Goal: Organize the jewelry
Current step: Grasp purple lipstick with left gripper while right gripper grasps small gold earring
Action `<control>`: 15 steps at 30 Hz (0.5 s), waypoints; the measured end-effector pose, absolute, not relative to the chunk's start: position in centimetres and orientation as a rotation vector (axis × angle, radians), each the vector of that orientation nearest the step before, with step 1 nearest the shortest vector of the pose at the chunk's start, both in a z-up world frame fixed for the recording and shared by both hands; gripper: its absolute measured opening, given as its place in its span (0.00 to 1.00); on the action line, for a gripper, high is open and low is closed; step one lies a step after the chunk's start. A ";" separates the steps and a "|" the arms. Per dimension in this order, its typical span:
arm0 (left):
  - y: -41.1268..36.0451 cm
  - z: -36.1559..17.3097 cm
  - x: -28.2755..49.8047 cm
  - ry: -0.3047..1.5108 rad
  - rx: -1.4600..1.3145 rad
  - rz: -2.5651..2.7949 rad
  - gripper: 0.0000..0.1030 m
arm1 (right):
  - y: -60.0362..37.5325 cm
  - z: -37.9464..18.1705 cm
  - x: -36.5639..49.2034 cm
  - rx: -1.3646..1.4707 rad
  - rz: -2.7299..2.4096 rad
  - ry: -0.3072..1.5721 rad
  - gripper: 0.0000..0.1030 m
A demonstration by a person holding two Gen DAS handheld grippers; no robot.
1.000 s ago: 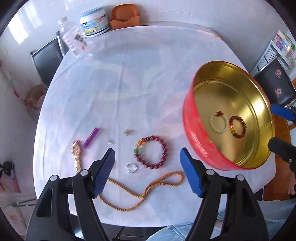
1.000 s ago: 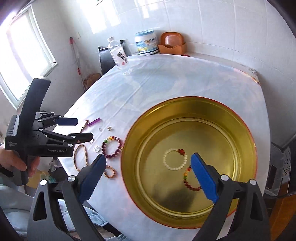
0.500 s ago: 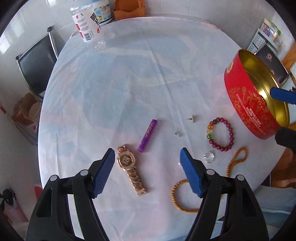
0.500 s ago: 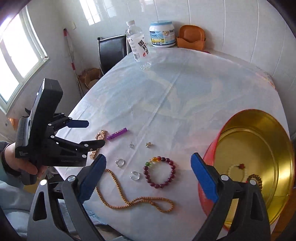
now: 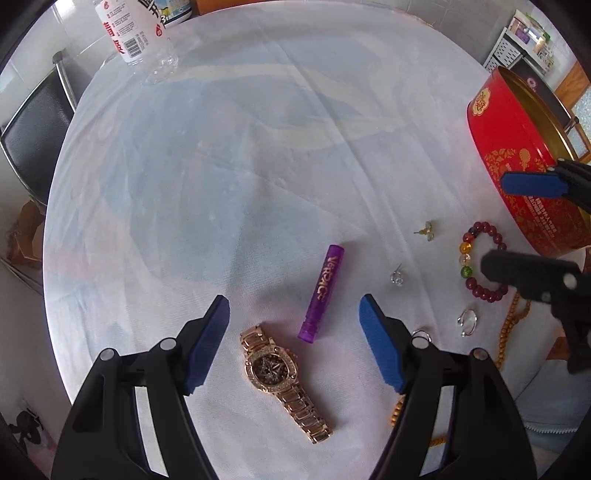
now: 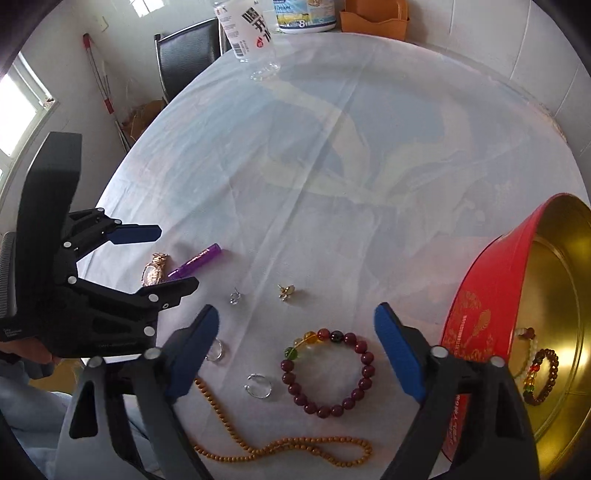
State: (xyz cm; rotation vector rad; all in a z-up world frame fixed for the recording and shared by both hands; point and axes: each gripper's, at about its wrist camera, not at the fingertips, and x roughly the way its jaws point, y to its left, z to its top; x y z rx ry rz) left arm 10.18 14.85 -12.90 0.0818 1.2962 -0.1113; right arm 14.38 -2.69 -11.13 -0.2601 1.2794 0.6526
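Observation:
My left gripper (image 5: 293,306) stands open above a gold watch (image 5: 271,363) and a purple tube (image 5: 323,291), touching neither. The watch (image 6: 153,271) and the left gripper (image 6: 177,258) also show in the right wrist view. My right gripper (image 6: 295,314) hovers over a dark red bead bracelet (image 6: 364,369); its jaws are closing, and the pads stay clear of the beads. Around the bracelet lie two rings (image 6: 258,386), two earrings (image 6: 286,291) and a long wooden bead necklace (image 6: 280,446). At the right, the red tin (image 6: 480,325) holds two small bracelets (image 6: 541,373).
A water bottle (image 6: 247,26), a white tub (image 6: 306,18) and an orange holder (image 6: 373,16) stand at the table's far edge. A black chair (image 6: 188,51) is beyond it. The near table edge runs just under both grippers, with a person's lap below.
Both grippers swung left away from the tin and came down toward the table. The left now sits over the watch, the right over the red bracelet, with its jaws narrower.

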 end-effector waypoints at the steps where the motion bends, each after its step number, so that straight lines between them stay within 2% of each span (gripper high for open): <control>1: 14.7 -13.0 10.4 1.292 0.102 -0.115 0.70 | -2.7 -11.7 14.7 -0.262 0.657 1.305 0.65; 5: 14.3 -13.3 11.2 1.287 0.101 -0.130 0.70 | -2.3 -13.1 15.3 -0.295 0.681 1.331 0.62; 7: 14.3 -13.5 11.6 1.289 0.093 -0.135 0.70 | -1.9 -13.5 15.7 -0.290 0.709 1.339 0.53; 15: 14.5 -13.9 12.8 1.287 0.105 -0.140 0.70 | -0.1 -14.6 15.6 -0.365 0.764 1.325 0.51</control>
